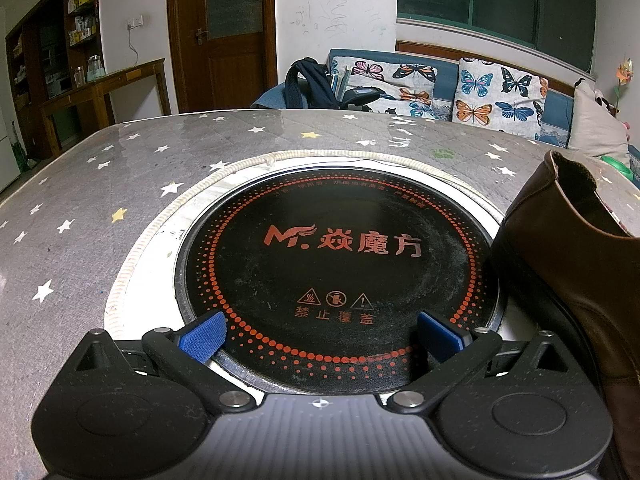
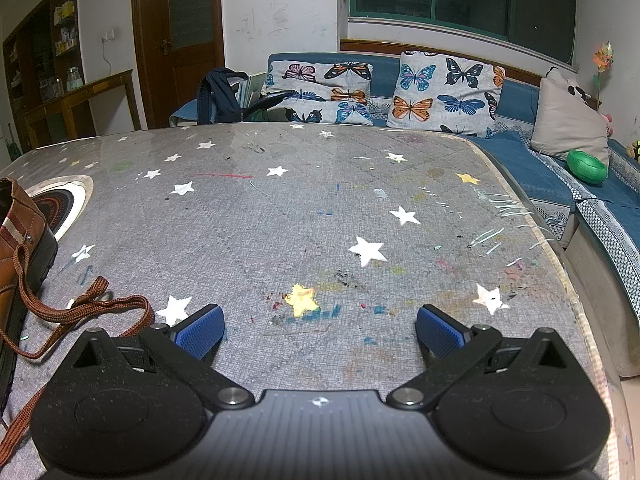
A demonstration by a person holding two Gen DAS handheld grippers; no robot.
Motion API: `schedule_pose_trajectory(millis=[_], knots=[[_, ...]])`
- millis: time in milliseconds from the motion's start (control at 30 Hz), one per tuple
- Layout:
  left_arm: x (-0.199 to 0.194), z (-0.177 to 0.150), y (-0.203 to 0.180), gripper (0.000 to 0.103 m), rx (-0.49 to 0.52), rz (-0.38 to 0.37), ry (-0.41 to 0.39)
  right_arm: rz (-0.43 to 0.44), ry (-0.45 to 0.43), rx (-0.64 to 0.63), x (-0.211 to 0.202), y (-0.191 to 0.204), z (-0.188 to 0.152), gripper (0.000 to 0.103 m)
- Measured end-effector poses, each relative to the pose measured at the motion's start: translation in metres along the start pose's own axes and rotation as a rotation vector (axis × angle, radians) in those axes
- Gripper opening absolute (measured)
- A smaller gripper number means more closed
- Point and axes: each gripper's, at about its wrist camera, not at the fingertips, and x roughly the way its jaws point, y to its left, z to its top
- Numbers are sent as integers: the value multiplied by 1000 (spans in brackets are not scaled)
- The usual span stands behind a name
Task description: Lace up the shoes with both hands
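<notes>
A brown leather shoe (image 1: 580, 264) stands at the right edge of the left wrist view, heel collar up, beside the black round hotplate (image 1: 340, 272). My left gripper (image 1: 320, 338) hovers open over the hotplate, with nothing between its blue pads. In the right wrist view the same shoe (image 2: 20, 248) shows at the far left edge. Its brown lace (image 2: 84, 308) trails loose across the grey star-printed tablecloth (image 2: 320, 220), just left of the left fingertip. My right gripper (image 2: 320, 332) is open over bare cloth and holds nothing.
The table's right edge (image 2: 568, 280) drops off to a blue sofa (image 2: 540, 176) with butterfly cushions and a green bowl (image 2: 586, 166). A backpack (image 1: 310, 84) lies beyond the far edge. A wooden door and a side table stand at the back left.
</notes>
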Motion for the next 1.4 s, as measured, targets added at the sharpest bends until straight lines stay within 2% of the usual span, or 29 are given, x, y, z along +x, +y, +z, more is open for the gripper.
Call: schedule_pose_trajectory(millis=[1400], knots=[[6,6,6,103,-7,7,4,0,0,0,0,0,0,103]])
